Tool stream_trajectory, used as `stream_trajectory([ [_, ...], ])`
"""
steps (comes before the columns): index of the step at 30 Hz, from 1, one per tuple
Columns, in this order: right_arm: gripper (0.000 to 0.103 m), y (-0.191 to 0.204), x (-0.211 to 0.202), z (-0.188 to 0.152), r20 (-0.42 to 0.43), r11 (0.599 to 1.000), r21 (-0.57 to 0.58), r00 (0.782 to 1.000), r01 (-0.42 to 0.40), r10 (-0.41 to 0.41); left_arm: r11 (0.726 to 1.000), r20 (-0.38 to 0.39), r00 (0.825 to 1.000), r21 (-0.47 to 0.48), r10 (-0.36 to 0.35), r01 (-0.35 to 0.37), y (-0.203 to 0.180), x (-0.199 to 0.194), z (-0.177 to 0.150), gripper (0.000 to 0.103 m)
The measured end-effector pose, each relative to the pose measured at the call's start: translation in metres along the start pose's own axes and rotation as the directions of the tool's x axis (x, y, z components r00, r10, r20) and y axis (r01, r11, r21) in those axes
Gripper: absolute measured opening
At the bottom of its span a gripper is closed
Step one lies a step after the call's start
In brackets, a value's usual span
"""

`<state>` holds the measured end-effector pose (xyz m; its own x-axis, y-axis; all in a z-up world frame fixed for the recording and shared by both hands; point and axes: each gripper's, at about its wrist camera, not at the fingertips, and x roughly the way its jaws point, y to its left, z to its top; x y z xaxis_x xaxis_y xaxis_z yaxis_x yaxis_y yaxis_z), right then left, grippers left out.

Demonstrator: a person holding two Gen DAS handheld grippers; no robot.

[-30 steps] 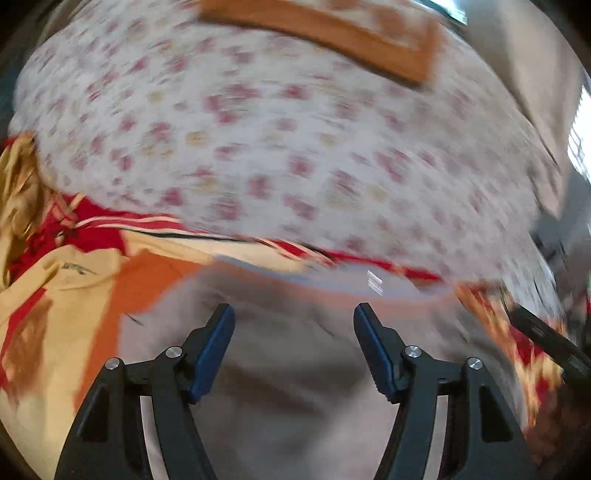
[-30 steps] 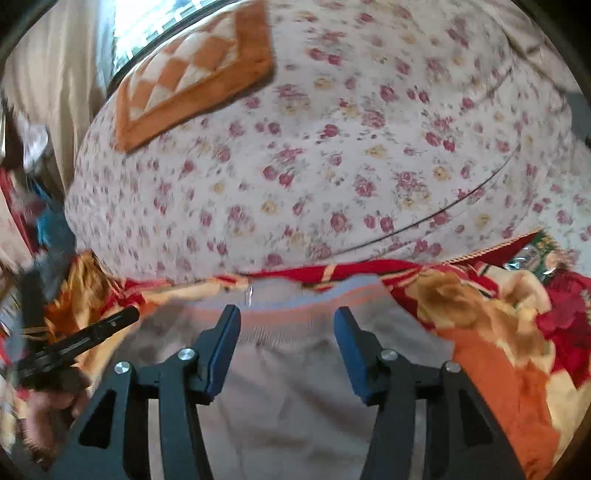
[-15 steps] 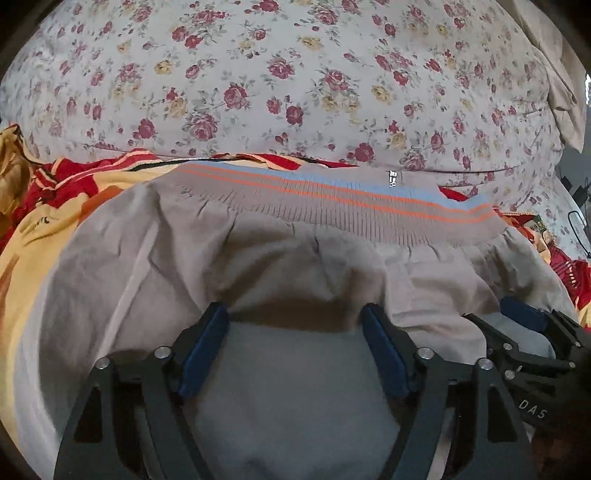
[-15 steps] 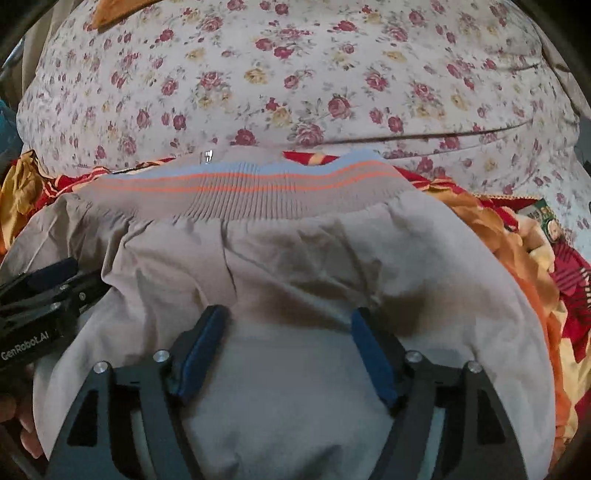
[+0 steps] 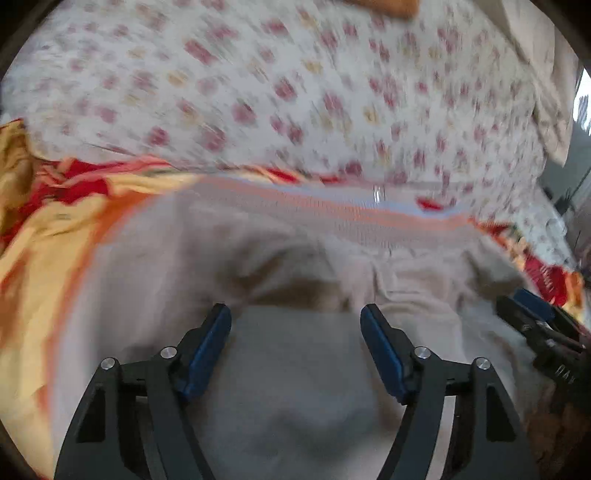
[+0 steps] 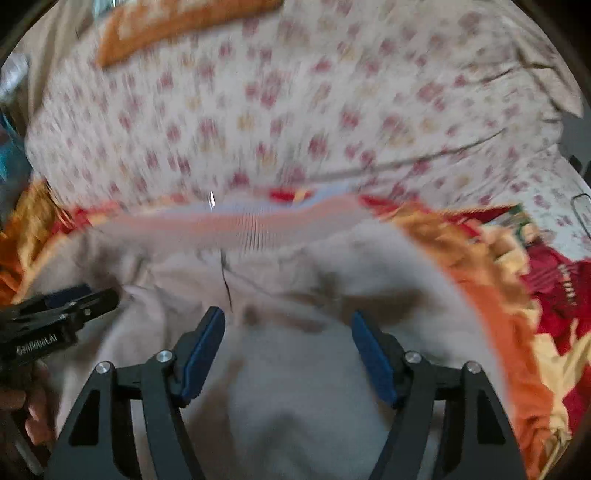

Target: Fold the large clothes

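Observation:
A beige garment (image 5: 295, 258) with a ribbed waistband striped orange and light blue (image 5: 332, 210) lies on the bed. It also shows in the right wrist view (image 6: 295, 273). My left gripper (image 5: 295, 321) is open and empty just above the beige cloth. My right gripper (image 6: 288, 325) is open and empty over the same cloth. Each gripper shows in the other's view: the right gripper (image 5: 535, 325) at the right edge, the left gripper (image 6: 74, 302) at the left edge. Both views are blurred by motion.
A yellow, red and orange blanket (image 5: 55, 229) lies under the garment and shows at the right too (image 6: 517, 295). A floral bedsheet (image 5: 295, 92) covers the bed beyond. An orange checked cushion (image 6: 177, 26) lies at the far end.
Both grippers have pulled back and lifted a little from the garment since half a second ago. The waistband sits farther off. Jaws stay open.

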<state>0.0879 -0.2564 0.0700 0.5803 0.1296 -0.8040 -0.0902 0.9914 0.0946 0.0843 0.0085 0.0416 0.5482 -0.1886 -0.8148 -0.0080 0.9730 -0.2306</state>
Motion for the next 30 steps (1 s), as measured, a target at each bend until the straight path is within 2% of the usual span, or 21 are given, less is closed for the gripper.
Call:
stream_trajectory([
  [2, 0.075, -0.012, -0.032, -0.015, 0.066, 0.999, 0.034, 0.998, -0.006, 0.003, 0.998, 0.034, 0.999, -0.053, 0.018, -0.016, 0.019, -0.029, -0.010, 0.068],
  [4, 0.075, -0.021, -0.050, -0.032, 0.088, 0.997, 0.071, 0.996, -0.038, 0.031, 0.992, 0.039, 0.998, -0.114, 0.053, -0.048, 0.042, -0.051, -0.029, 0.068],
  [7, 0.075, -0.036, -0.055, -0.056, 0.042, 0.993, 0.118, 0.999, -0.031, 0.026, 0.978, -0.046, 0.987, -0.133, 0.157, -0.162, 0.060, -0.047, -0.051, 0.068],
  [8, 0.076, -0.043, -0.046, -0.063, -0.003, 0.990, 0.140, 0.999, -0.034, 0.035, 0.975, -0.071, 0.982, -0.127, 0.174, -0.182, 0.064, -0.039, -0.055, 0.073],
  [9, 0.077, -0.046, -0.039, -0.068, -0.040, 0.988, 0.151, 0.998, -0.038, 0.045, 0.976, -0.085, 0.983, -0.131, 0.166, -0.176, 0.069, -0.033, -0.057, 0.082],
  [11, 0.081, -0.048, -0.032, -0.070, -0.053, 0.990, 0.136, 0.997, -0.042, 0.050, 0.975, -0.074, 0.992, -0.189, 0.104, -0.116, 0.082, -0.028, -0.059, 0.085],
  [12, 0.086, -0.046, -0.032, -0.069, -0.053, 0.992, 0.118, 0.997, -0.047, 0.053, 0.974, -0.065, 0.994, -0.202, 0.092, -0.103, 0.083, -0.029, -0.058, 0.085],
  [14, 0.088, -0.038, -0.032, -0.070, -0.055, 0.996, 0.083, 0.998, -0.031, 0.035, 0.975, -0.063, 0.993, -0.195, 0.097, -0.108, 0.082, -0.030, -0.060, 0.085],
  [16, 0.087, -0.033, -0.041, -0.071, -0.016, 0.998, 0.058, 1.000, -0.004, 0.005, 0.977, -0.053, 0.993, -0.182, 0.108, -0.116, 0.078, -0.031, -0.061, 0.085],
  [19, 0.085, -0.022, -0.072, -0.072, 0.117, 1.000, 0.015, 0.993, 0.011, -0.013, 0.972, -0.026, 0.994, -0.207, 0.103, -0.106, 0.078, -0.042, -0.059, 0.078],
  [20, 0.085, -0.017, -0.083, -0.074, 0.158, 1.000, -0.005, 0.987, 0.008, -0.008, 0.974, 0.009, 0.994, -0.198, 0.111, -0.107, 0.075, -0.051, -0.060, 0.078],
  [22, 0.085, -0.010, -0.090, -0.076, 0.182, 0.999, -0.029, 0.983, 0.014, -0.009, 0.981, 0.088, 0.988, -0.158, 0.124, -0.109, 0.067, -0.069, -0.060, 0.078],
  [24, 0.085, -0.005, -0.079, -0.079, 0.117, 0.999, -0.038, 0.993, 0.025, -0.020, 0.988, 0.140, 0.982, -0.108, 0.128, -0.114, 0.056, -0.079, -0.060, 0.078],
  [25, 0.085, -0.004, -0.069, -0.081, 0.064, 0.999, -0.031, 0.997, 0.039, -0.036, 0.989, 0.136, 0.982, -0.086, 0.131, -0.120, 0.053, -0.077, -0.060, 0.078],
  [26, 0.085, -0.005, -0.052, -0.083, -0.015, 0.998, -0.019, 0.998, 0.061, -0.061, 0.989, 0.099, 0.985, -0.068, 0.139, -0.133, 0.051, -0.069, -0.060, 0.078],
  [27, 0.085, -0.006, -0.044, -0.084, -0.052, 0.998, -0.016, 0.996, 0.065, -0.066, 0.987, 0.031, 0.988, -0.052, 0.154, -0.152, 0.051, -0.055, -0.062, 0.078],
  [29, 0.085, -0.004, -0.039, -0.084, -0.062, 0.997, -0.019, 0.995, 0.071, -0.072, 0.983, -0.024, 0.985, -0.065, 0.169, -0.170, 0.056, -0.041, -0.066, 0.084],
  [30, 0.085, -0.003, -0.042, -0.084, -0.046, 0.997, -0.022, 0.996, 0.076, -0.077, 0.983, -0.025, 0.986, -0.085, 0.163, -0.164, 0.059, -0.040, -0.065, 0.085],
])
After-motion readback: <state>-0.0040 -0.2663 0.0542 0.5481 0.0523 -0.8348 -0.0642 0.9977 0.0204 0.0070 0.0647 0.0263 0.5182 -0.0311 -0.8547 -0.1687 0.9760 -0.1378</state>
